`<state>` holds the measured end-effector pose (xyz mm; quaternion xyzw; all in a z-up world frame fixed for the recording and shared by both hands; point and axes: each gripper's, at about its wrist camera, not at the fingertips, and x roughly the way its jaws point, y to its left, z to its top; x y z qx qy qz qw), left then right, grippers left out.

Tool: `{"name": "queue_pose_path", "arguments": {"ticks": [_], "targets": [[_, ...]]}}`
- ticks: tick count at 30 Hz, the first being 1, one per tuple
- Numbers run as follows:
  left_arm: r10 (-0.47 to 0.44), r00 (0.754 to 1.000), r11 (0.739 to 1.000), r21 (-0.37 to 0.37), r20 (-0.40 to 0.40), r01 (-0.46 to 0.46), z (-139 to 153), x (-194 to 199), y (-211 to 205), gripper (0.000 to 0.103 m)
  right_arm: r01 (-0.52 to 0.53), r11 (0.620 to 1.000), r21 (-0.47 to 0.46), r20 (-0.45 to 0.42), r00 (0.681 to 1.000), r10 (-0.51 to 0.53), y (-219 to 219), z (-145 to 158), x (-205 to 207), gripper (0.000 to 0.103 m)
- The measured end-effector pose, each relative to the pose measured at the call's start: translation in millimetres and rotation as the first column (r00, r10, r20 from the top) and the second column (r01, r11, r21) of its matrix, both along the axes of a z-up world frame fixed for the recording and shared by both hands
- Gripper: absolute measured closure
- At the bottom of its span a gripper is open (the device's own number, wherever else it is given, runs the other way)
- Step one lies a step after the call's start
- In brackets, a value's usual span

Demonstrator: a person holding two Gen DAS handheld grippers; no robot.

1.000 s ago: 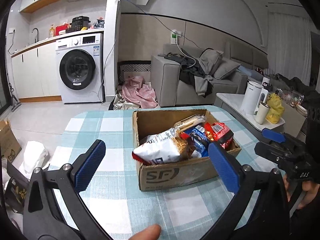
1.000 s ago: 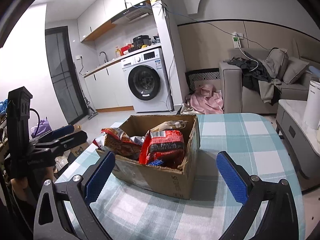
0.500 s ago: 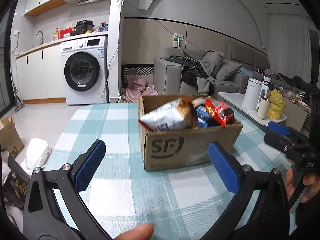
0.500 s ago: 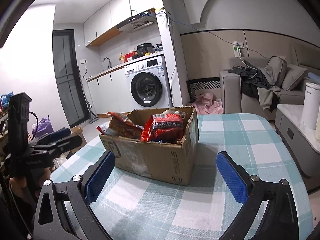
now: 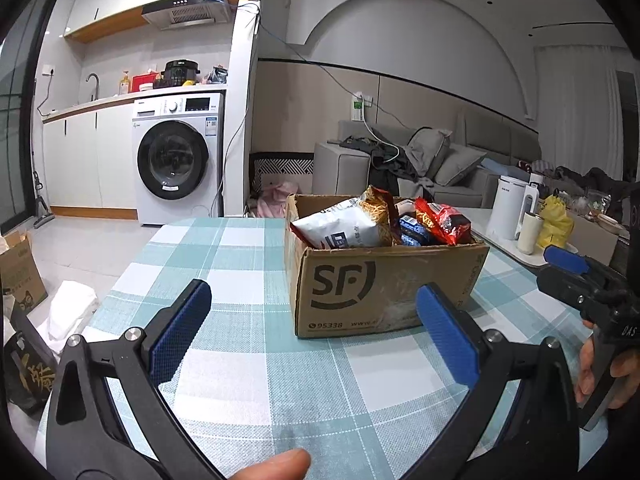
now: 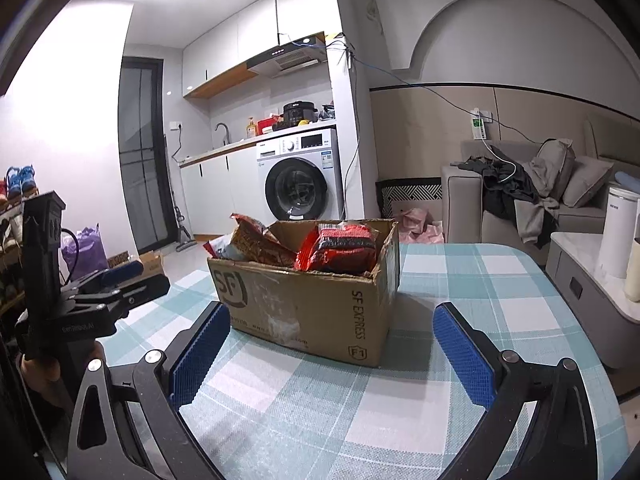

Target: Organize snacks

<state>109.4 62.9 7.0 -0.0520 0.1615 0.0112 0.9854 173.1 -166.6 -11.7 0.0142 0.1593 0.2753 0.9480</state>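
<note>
A cardboard box (image 5: 386,280) full of snack packets sits on a table with a checked cloth (image 5: 256,364): a white bag (image 5: 344,230), a red packet (image 5: 442,222) and a blue one (image 5: 412,234) poke above its rim. Over the last second both cameras have dropped from looking down into the box to level with its side. The left gripper (image 5: 314,328) and right gripper (image 6: 334,354) are spread wide and empty, which fits either snacks just packed or a reach about to start.
</note>
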Motion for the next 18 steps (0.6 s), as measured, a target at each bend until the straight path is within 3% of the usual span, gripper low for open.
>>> {"name": "queue_pose_path", "arguments": {"ticks": [18], "targets": [[-0.021, 1.000, 0.999, 0.025, 0.015, 0.021, -1.0, -1.8, -5.6, 0.001, -0.002, 0.999, -0.042, 0.050, 0.999, 0.004, 8.7, -1.9, -6.8, 0.000]]}}
